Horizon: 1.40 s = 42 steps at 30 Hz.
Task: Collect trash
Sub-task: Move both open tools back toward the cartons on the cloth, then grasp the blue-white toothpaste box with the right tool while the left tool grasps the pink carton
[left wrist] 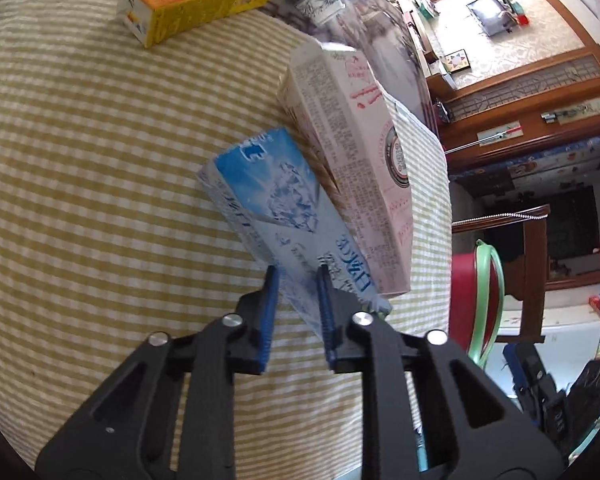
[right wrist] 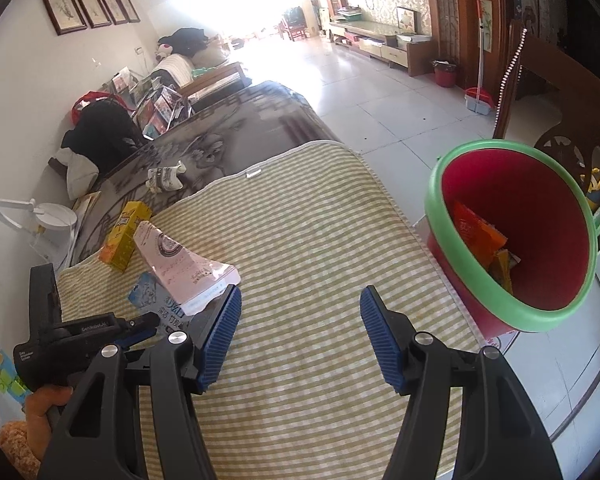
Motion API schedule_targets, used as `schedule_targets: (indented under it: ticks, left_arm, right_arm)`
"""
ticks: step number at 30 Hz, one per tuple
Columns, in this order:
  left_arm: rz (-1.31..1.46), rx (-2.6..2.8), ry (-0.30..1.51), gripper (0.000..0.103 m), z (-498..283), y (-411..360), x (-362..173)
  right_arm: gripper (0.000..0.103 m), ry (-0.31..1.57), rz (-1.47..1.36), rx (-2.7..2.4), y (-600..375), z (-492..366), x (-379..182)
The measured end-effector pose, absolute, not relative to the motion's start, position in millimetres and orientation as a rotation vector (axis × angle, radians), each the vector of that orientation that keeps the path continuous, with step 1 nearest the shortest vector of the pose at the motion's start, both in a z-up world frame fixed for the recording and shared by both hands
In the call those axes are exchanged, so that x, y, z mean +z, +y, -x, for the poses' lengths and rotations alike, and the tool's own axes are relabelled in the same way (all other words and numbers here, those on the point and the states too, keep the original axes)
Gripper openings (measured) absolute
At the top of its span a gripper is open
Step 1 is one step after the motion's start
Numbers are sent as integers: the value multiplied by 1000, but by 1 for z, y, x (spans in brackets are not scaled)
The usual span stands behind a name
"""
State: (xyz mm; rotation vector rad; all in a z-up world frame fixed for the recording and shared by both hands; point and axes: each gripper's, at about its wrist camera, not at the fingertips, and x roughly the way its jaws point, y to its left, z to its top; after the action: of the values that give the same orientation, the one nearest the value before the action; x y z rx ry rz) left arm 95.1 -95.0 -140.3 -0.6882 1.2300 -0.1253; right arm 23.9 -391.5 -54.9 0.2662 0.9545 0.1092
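In the left wrist view the left hand-held gripper [left wrist: 298, 276] sits low in the centre of the frame, its two blue pads pinched on the near end of a blue carton [left wrist: 276, 204]. That carton slants up toward the middle of the frame over the striped cloth [left wrist: 80, 168] that covers the desk. Just to its right lies a pink carton [left wrist: 352, 160], its lower end touching the blue one. A yellow carton [left wrist: 192, 0] lies well apart at the upper left, near the cloth's far edge.

In the right wrist view the right hand-held gripper [right wrist: 300, 300] is in the lower centre, its jaws spread wide with nothing between them, over bare cloth. At the left of that frame the same three cartons show: blue [right wrist: 156, 300], pink [right wrist: 180, 264] and yellow [right wrist: 124, 236], with the left gripper's black body at the lower left closing on the blue one. A red bin [right wrist: 540, 208] with a green rim stands at the right, beside the desk edge, with orange wrappers [right wrist: 480, 232] inside it.
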Motion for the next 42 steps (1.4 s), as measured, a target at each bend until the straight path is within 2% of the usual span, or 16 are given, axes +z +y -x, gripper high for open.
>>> schedule_targets:
  ticks: [5, 7, 9, 18, 28, 29, 31, 32, 37, 42]
  left_arm:
    - [732, -98, 1274, 20, -92, -70, -148]
    - [744, -99, 1261, 28, -89, -64, -147]
    - [753, -98, 1248, 38, -88, -61, -145]
    - [763, -64, 1205, 45, -82, -39, -133]
    - [698, 5, 1128, 49, -69, -18, -113]
    - [696, 10, 1125, 49, -68, -16, -112]
    - [694, 17, 1119, 49, -67, -14, -111]
    - [690, 19, 1117, 49, -66, -12, -110]
    - [683, 7, 1119, 49, -71, -17, -109]
    - [668, -37, 1129, 56, -87, -37, -109]
  right_arm:
    - [60, 973, -237, 179, -360, -34, -58]
    - [60, 989, -215, 212, -348, -37, -61]
    - [69, 1042, -178, 270, -335, -41, -70]
    - [69, 1150, 150, 507, -256, -56, -114]
    - [72, 1183, 356, 566, -194, -84, -148]
    - [71, 1185, 368, 565, -191, -85, -151]
    - [61, 1187, 370, 569, -186, -84, -154]
    - [50, 1189, 357, 578, -186, -83, -153]
    - [48, 1220, 243, 603, -202, -65, -149]
    - [48, 1239, 99, 601, -243, -32, -131]
